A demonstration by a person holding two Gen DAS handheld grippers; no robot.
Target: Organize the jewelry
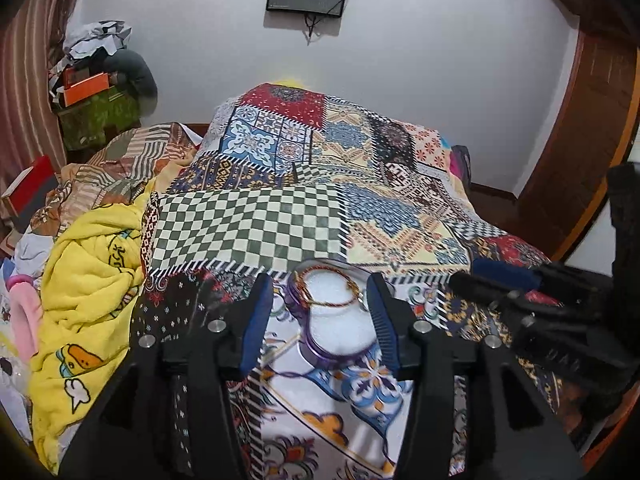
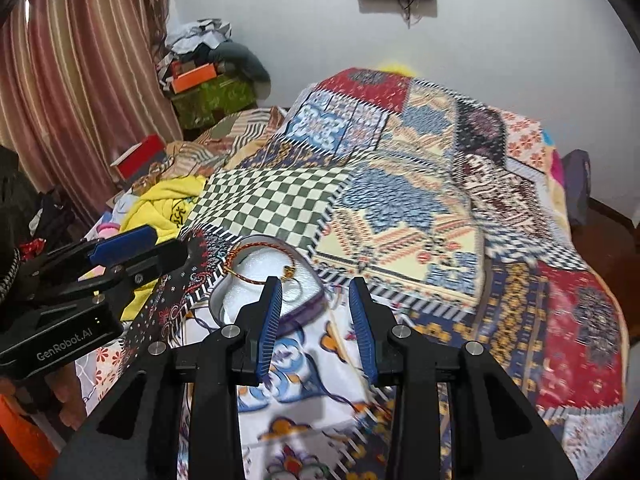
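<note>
Bracelet [image 1: 326,290] lies in a heart-shaped box [image 1: 340,332] on patchwork bedspread [image 1: 248,224]; both jaws open, empty.

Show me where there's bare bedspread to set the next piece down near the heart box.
Free: the checkered panel just beyond the heart box, and the cream and blue patchwork to its right. Crowded: the box's left side, where the yellow blanket and striped bedding are heaped. Both grippers, left and right, hang open, empty.
</note>
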